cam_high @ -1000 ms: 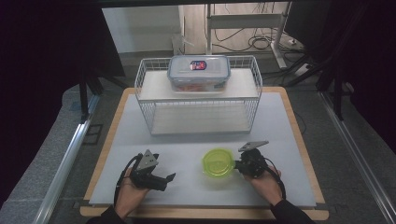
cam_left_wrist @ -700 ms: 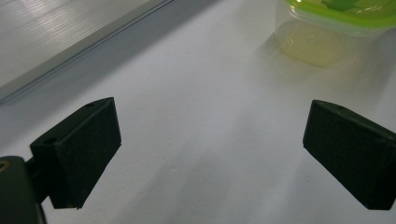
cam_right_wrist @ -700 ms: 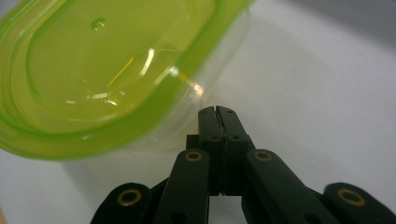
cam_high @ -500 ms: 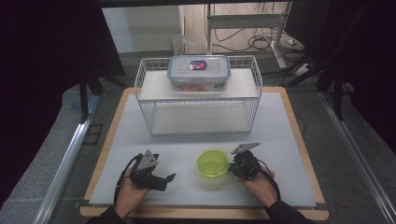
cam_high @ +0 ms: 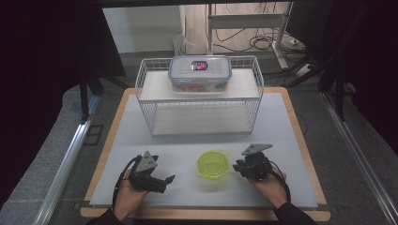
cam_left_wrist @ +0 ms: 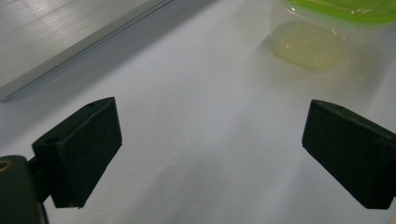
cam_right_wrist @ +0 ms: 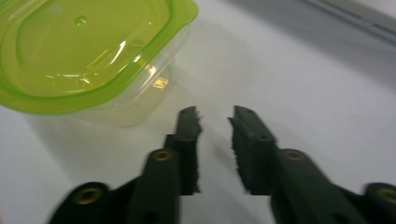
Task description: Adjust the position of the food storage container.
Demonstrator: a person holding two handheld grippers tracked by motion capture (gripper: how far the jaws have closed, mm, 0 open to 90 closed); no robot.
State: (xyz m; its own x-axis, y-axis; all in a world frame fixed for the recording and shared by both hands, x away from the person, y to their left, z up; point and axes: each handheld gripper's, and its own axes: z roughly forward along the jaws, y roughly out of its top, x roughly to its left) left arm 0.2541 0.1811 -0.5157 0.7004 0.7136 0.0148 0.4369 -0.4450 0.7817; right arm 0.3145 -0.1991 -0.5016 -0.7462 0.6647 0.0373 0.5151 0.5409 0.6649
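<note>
- High view: one green-lidded container (cam_high: 212, 164) stands on the white table (cam_high: 281, 126), near its front edge, between two grippers. The left gripper (cam_high: 165, 180) lies near the container's left side and the right gripper (cam_high: 236, 166) just beside its right side, each held by one hand.
- High view, farther back: one white wire rack (cam_high: 199, 96) with two shelves, and on its top shelf one clear lidded box (cam_high: 200, 73) with a dark label.
- Left gripper view: the two black jaws stand wide apart with nothing between them, over bare table. The container's clear wall and green rim sit at the upper right, well ahead of the jaws; here the see-through base shows, which the high view hides under the lid.
- Right gripper view: the jaws have just been opening and now stand a narrow gap apart, with nothing between them. The container lies at the upper left, just beyond the jaw tips, untouched; the lid's moulded ridge shows clearly.
</note>
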